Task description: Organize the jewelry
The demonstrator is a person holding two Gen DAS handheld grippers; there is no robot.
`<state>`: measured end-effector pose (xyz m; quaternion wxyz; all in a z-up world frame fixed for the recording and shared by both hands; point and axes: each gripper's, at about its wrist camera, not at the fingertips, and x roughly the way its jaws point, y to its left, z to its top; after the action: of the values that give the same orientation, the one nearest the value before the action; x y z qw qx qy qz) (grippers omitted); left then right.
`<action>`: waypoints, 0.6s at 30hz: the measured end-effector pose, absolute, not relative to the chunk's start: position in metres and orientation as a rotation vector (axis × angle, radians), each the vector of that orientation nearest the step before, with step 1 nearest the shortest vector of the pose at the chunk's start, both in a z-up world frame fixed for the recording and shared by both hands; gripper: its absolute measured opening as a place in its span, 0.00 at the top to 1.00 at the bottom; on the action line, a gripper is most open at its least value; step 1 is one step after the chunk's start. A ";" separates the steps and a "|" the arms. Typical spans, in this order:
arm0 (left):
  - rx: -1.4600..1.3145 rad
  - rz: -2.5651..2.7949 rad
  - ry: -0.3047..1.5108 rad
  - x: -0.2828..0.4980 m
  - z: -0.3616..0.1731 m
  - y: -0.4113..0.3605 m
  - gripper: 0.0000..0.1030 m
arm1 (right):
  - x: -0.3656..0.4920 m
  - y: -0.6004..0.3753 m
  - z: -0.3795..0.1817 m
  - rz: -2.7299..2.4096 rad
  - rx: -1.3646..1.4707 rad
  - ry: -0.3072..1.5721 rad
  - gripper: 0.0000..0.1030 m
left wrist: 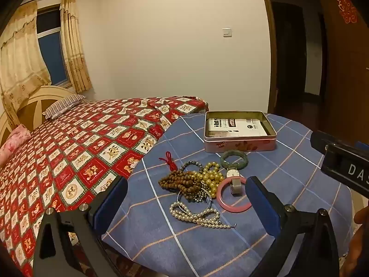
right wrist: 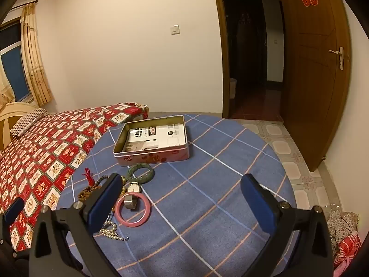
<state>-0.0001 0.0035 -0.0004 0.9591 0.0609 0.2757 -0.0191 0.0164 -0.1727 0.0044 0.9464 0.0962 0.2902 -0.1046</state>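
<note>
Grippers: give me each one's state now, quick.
Left gripper: open, holding nothing, fingers either side of the jewelry pile.
Right gripper: open, holding nothing, above the blue checked cloth.

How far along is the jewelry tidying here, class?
Done: nothing yet; the open tin holds only a paper packet. In hand: nothing; the left gripper and right gripper are both open. Left: the pink bangle, green bracelet, watch and bead strands lie piled on the tablecloth.
</note>
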 end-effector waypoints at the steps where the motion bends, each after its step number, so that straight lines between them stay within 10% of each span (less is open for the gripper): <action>1: 0.119 -0.041 0.562 0.000 -0.001 0.005 0.01 | 0.016 -0.173 0.004 -0.212 0.196 0.591 0.00; 18: 0.099 -0.049 0.654 0.014 -0.021 0.012 0.01 | 0.021 -0.171 -0.003 -0.212 0.177 0.615 0.00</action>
<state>0.0139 0.0124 -0.0213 0.9455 0.0485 0.3211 -0.0240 0.0211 -0.1710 -0.0030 0.9438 0.0867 0.3015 -0.1039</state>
